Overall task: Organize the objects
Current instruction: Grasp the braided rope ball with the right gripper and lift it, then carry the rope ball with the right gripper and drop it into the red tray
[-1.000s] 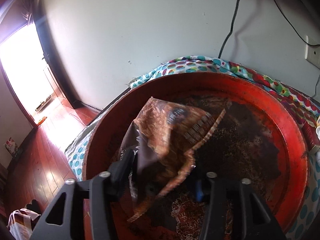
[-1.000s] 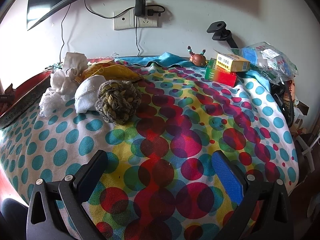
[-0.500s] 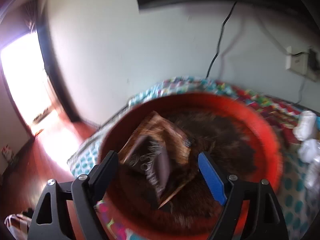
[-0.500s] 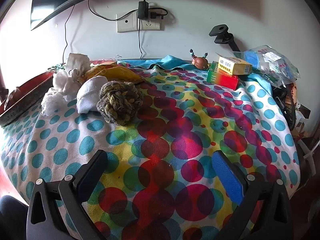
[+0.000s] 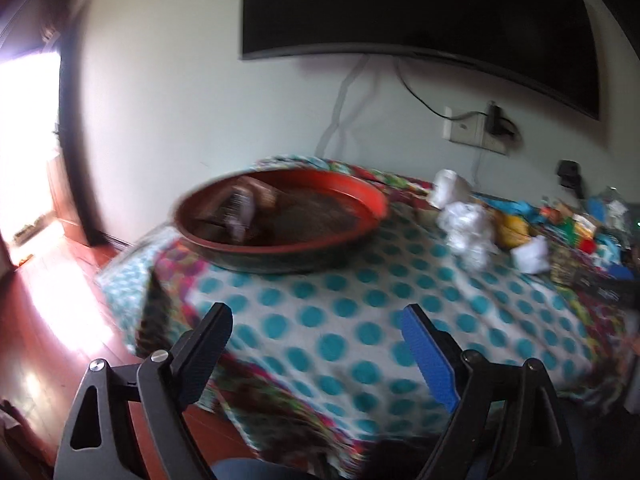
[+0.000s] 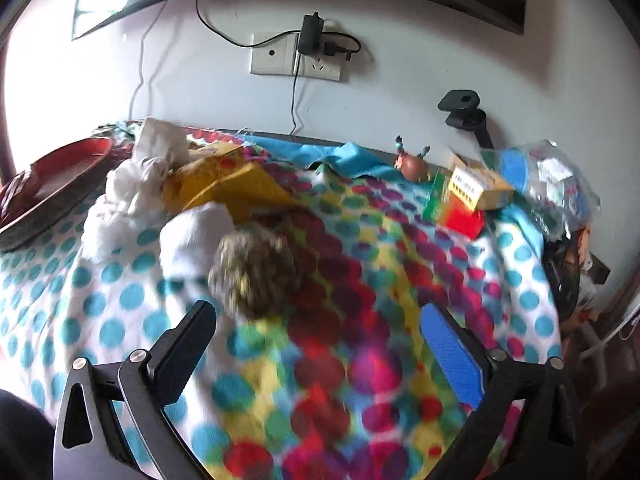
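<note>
A brown snack packet [image 5: 240, 210] lies in the round red tray [image 5: 360, 194] at the table's far left. My left gripper [image 5: 316, 332] hangs well back from the tray, over the dotted cloth; its jaws are opening and hold nothing. In the right wrist view a knotted rope ball [image 6: 256, 276] lies on the cloth beside a white sock [image 6: 192, 240], crumpled white tissues [image 6: 132, 184] and a yellow bag [image 6: 228, 180]. My right gripper [image 6: 316, 328] hovers just short of the ball; its jaws are closing slightly, nothing between them. The red tray [image 6: 60, 172] shows at far left.
Stacked small boxes [image 6: 468, 200], a crab-like toy [image 6: 412, 164], blue cloth and a plastic bag [image 6: 556, 176] crowd the back right. A wall socket with charger [image 6: 312, 56] and a dark screen [image 5: 420, 12] are above. The table's left edge drops to a wooden floor [image 5: 52, 320].
My left gripper let go of the brown packet, which now lies in the tray, opened wide and pulled far back and rightwards. My right gripper moved in towards the rope ball.
</note>
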The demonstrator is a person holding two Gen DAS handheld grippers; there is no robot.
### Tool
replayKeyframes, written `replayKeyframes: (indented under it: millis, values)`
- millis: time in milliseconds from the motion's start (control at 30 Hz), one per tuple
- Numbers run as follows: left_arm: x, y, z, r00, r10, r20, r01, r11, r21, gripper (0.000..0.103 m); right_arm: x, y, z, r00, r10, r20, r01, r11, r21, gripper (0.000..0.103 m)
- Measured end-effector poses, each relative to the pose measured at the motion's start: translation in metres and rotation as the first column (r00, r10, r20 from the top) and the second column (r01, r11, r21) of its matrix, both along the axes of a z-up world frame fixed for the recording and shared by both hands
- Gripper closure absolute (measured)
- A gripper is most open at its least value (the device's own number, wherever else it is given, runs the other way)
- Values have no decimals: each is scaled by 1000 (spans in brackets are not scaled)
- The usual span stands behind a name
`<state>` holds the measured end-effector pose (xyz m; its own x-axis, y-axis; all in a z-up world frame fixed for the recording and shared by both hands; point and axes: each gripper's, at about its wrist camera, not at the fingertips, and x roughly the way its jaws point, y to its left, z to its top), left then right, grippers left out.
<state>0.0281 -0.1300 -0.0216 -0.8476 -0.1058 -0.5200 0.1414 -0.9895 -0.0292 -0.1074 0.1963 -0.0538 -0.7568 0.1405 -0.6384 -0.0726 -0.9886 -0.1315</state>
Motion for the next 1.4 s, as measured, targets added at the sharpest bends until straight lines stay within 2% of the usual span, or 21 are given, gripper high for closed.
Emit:
replayKeyframes:
  millis: [67,133,233,300,367,500,700,800,933,1067,1200,1400]
  values:
    - [1,7,0,999,-35,-17,35,999,2,15,-14,-3,-4,999,35,37,-32,997,-68,26]
    - [1,9,-1,999,-43,-11,42,999,-3,15,-21,-4,-8,996,72,58,-64,989,-131,35]
    - [1,9,-2,998,-58,-1,58,997,46,15,-33,-9,-20,990,74,119,-61,993,-105,55]
    - [2,8,-1,998,-64,-6,64,996,65,15,-36,-8,-19,989,88,120,-72,989,-129,56]
    - [2,8,-1,999,-53,-9,54,997,58,15,-36,-4,-19,988,85,130,-66,987,-146,62]
    - [1,5,-2,999,-43,-3,43,997,67,15,-22,-2,-8,994,89,56,-80,987,-140,62]
    - [0,9,-6,999,-36,20,35,998,56,14,-14,-14,32,992,120,-33,-123,983,-139,62]
    - [0,10,-7,999,-35,22,34,998,48,15,-21,-34,44,985,164,-46,-169,973,-154,62]
    - [2,7,-3,1000,-24,6,23,999,43,15,-34,-78,45,968,248,-32,-250,955,-158,62]
    - [1,-1,-3,1000,-9,4,9,998,64,15,-49,-138,41,934,358,-13,-356,923,-143,62]
    - [1,-11,-2,1000,13,5,-13,995,96,15,-65,-204,41,880,475,-4,-472,874,-118,62]
    - [1,-26,-1,998,57,0,-56,989,138,15,-87,-285,35,812,583,20,-580,810,-88,62]
